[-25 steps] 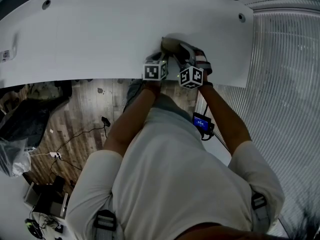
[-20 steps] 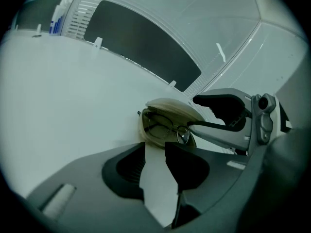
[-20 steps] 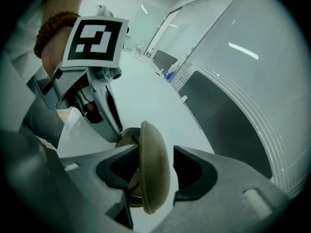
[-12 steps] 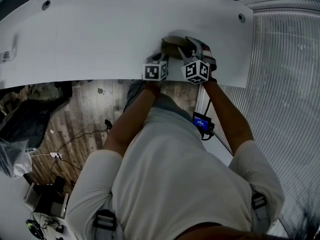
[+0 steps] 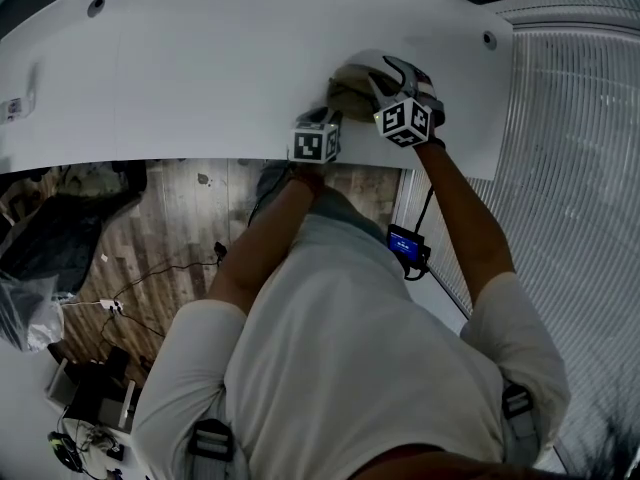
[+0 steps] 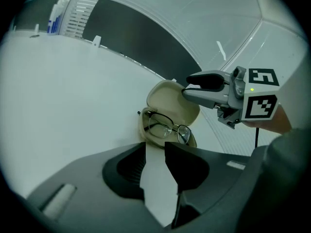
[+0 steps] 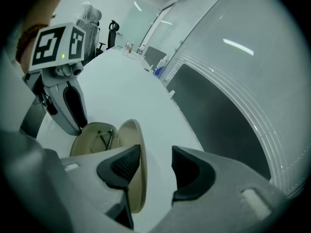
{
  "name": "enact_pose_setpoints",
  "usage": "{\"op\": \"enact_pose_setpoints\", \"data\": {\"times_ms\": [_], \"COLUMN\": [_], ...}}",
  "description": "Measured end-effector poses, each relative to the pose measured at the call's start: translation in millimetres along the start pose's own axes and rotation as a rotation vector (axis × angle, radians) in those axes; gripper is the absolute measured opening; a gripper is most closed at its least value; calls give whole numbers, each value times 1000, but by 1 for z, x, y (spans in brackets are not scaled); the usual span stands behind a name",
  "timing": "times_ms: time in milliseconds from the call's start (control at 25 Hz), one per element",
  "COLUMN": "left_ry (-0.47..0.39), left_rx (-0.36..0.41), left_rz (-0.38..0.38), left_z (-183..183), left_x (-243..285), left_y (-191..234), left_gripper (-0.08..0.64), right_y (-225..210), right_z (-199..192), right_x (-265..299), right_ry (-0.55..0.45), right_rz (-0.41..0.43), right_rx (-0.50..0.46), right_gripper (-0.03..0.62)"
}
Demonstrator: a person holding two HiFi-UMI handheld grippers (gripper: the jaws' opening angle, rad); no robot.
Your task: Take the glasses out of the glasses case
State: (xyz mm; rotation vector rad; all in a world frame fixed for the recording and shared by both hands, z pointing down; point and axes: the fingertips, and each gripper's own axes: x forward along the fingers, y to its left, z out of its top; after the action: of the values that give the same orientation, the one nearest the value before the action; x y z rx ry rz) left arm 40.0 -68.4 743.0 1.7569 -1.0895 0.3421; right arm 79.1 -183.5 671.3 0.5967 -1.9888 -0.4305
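Note:
A beige glasses case [image 5: 350, 95] lies open on the white table [image 5: 200, 58], its lid [image 6: 172, 97] standing up. Dark-rimmed glasses [image 6: 166, 125] rest folded in the base [image 7: 90, 142]. My left gripper [image 6: 155, 152] points at the near end of the case; its jaws stand a little apart with only table between them. In the right gripper view the left gripper [image 7: 77, 124] touches the base's rim. My right gripper [image 7: 156, 161] is open by the lid's edge [image 7: 137, 164]; its jaws have just been closing slightly, with nothing gripped. It hovers over the lid [image 6: 192, 86].
The table's near edge [image 5: 200, 156] runs just behind both hands, and its right end [image 5: 495, 118] is close to the case. A dark panel [image 7: 214, 115] borders the far side. Bottles [image 7: 129, 47] and chairs [image 7: 112, 30] stand far down the table.
My right gripper has moved away from me and to the right, past the case, and risen a little. The lid stands higher. The left gripper has kept still.

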Motion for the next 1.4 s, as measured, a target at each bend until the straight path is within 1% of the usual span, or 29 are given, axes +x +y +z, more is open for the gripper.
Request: {"op": "enact_pose_setpoints", "data": {"times_ms": [160,320,440,560,800,960,1080,1200,1280,1320,1400], "left_ry": [6,10,11,11,14,14,7,-1,0,0,0], "left_rx": [3,-3,-5,5,1,12,24,14,16,20,22], "left_rz": [6,4,-2,11,-1,8,6,-18,-23,-21,-16], "left_z": [0,-1,-1,2,-1,2,4,4,5,5,4], "left_x": [-3,-4,-2,-6,-3,-5,-4,-1,-1,-1,1], "left_y": [0,1,0,1,1,3,2,-2,-3,-3,-2], "left_gripper": [127,129,126,126,127,127,127,120,110,110,109], "right_y": [-7,-11,-12,-8,0,4,2,-2,-5,-8,-10], "right_z": [-5,-11,-18,-24,-24,-24,-23,-18,-11,-7,0], "right_x": [14,29,42,53,65,67,65,57,47,41,26], "right_ry": [20,36,54,72,42,32,38,28,3,-13,-46], "right_rz": [24,61,89,120,166,173,167,159,154,152,151], "right_rx": [-16,-11,-5,-12,-1,-4,1,26,58,76,97], "right_gripper": [204,204,202,202,167,138,137,138,138,141,173]}}
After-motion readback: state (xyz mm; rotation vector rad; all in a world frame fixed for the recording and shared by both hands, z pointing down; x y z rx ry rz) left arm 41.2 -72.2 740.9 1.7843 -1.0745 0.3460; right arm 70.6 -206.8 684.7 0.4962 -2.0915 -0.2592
